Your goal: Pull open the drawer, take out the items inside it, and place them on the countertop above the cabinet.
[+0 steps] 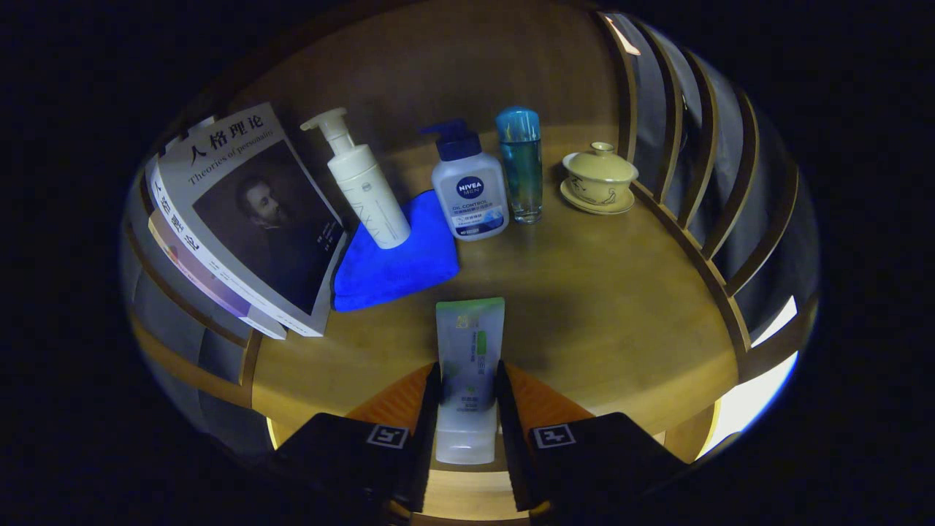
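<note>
My gripper point(467, 394) is shut on a pale squeeze tube point(469, 343) with a green end, both fingers pressing its sides. The tube points forward over the wooden countertop point(606, 307), its green end short of the blue cloth point(398, 263). On the cloth stands a white pump bottle point(365, 190), leaning slightly. Beside it stand a white bottle with a dark blue pump point(469, 191) and a clear blue-capped bottle point(520, 166). The drawer is hidden from me.
A stack of books point(241, 219) leans at the left of the countertop. A lidded yellow tea cup on a saucer point(599, 179) sits at the back right. Curved wooden slats point(687, 161) rail the right side. Bare wood lies right of the tube.
</note>
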A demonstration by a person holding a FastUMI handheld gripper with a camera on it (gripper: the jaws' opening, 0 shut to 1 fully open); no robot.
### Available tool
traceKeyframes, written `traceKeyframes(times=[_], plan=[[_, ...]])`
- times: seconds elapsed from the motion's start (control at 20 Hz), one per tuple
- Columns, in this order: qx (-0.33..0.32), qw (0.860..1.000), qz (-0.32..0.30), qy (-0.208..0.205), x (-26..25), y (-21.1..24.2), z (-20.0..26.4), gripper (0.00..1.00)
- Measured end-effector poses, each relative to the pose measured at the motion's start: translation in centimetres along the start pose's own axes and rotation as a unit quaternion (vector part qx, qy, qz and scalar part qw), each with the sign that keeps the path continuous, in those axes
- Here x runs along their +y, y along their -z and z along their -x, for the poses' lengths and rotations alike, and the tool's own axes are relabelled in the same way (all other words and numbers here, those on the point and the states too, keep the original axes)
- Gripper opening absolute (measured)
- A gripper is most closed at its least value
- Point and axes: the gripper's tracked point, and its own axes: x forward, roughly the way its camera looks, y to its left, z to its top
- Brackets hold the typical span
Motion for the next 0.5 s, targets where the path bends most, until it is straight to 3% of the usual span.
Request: traceKeyframes(times=[0.15,0.5], plan=[[-0.036,0.999,0.022,-0.007,0.7,-0.5,1.8,1.0],[-0.171,0.981,0.084,-0.042,4.2,0.8,10.7,0.98]])
